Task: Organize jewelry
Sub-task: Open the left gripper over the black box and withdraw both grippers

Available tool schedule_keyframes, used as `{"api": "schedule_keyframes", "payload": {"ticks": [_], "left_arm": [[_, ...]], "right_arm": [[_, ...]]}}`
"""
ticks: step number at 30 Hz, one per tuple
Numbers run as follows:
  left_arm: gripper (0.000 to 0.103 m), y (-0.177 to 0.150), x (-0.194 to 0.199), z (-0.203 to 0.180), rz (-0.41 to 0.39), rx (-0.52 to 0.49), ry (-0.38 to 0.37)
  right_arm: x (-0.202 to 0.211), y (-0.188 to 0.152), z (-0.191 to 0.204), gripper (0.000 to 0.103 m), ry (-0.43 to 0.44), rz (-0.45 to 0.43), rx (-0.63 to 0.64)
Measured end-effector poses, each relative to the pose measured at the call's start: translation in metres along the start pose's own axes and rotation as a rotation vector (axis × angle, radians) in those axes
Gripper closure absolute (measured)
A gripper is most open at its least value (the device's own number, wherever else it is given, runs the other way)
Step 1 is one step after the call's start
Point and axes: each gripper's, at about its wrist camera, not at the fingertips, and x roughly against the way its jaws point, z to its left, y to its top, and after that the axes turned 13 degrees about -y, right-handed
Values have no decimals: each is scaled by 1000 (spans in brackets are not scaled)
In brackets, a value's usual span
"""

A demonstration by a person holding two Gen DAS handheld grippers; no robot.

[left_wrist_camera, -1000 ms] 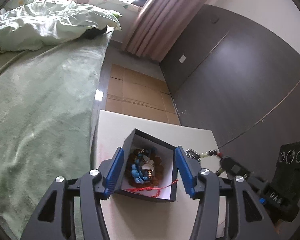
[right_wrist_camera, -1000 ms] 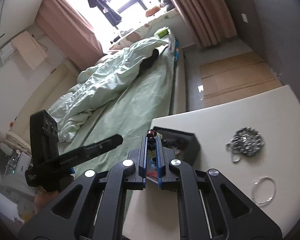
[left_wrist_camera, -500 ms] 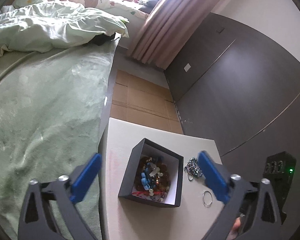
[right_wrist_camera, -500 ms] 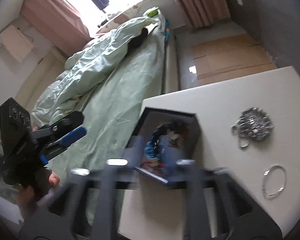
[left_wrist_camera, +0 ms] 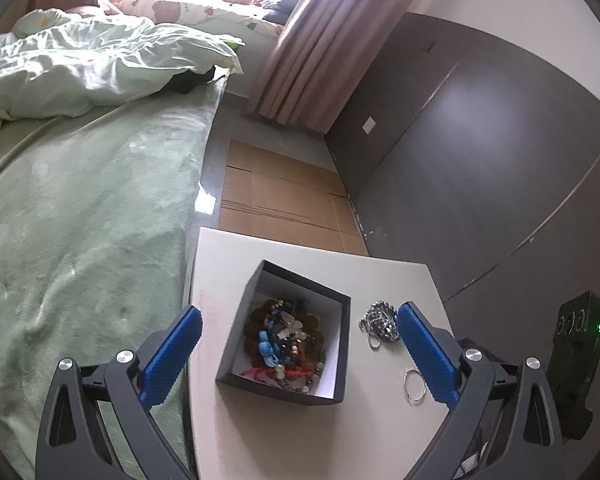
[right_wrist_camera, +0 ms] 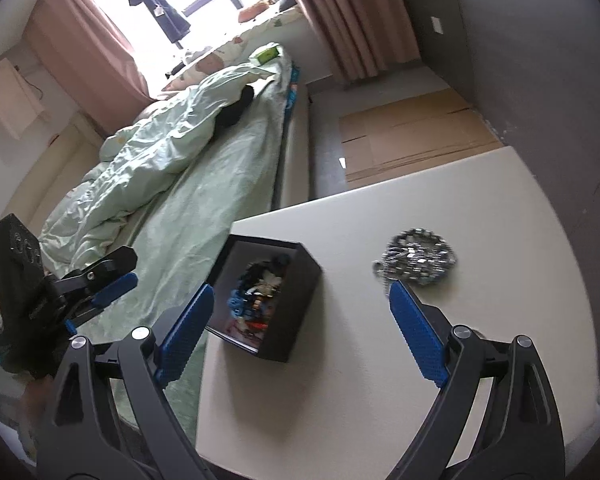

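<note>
Both grippers, left (left_wrist_camera: 298, 344) and right (right_wrist_camera: 300, 328), have wide open jaws holding nothing, the box (left_wrist_camera: 284, 334) sits between them, and the chain (right_wrist_camera: 418, 256) past the right jaw could slip if pinched badly.

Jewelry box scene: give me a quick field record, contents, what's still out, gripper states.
box: black jewelry box, lid off, on white table
contents: beaded bracelets, blue, brown, red cord
outside box: silver chain bracelet; silver ring, both right of box on table
left hand-held gripper: open, empty
right hand-held gripper: jaws just opening, nothing between
</note>
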Motion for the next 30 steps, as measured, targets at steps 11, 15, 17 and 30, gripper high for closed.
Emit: {"api": "schedule_keyframes", "payload": {"ticks": [11, 15, 17, 30], "left_arm": [[8, -20, -30, -36, 60, -69, -23], [8, -27, -39, -47, 69, -93, -25], [9, -30, -44, -53, 78, -107, -31], [42, -55, -87, -70, 174, -130, -61]], "right_arm": [[11, -5, -41, 14, -72, 43, -45], [14, -8, -54, 14, -86, 61, -38], [13, -10, -61, 14, -79, 76, -34], [-17, -25, -104, 14, -163, 205, -56]]}}
